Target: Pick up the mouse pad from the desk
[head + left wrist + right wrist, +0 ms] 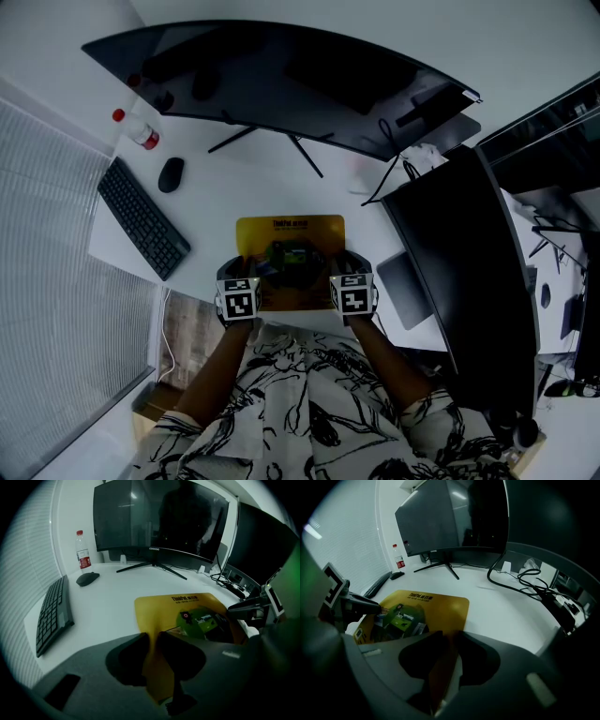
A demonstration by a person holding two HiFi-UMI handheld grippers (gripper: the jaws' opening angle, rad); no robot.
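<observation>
One yellow mouse pad [291, 230], one keyboard [142, 218], one mouse [171, 174] and one water bottle [139, 131] with a red cap. Monitors come to two: the big curved monitor [281, 80] and a second dark monitor [459, 272] off to the right. Grippers, also two: the left gripper [152, 641] and the right gripper [449, 641]. The cables [394, 159] are too tangled to count, honestly.

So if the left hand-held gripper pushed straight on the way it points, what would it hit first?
The left hand-held gripper pinches the near edge of the yellow rectangular mouse pad, so that pad comes first, then probably the white desk beneath.
</observation>
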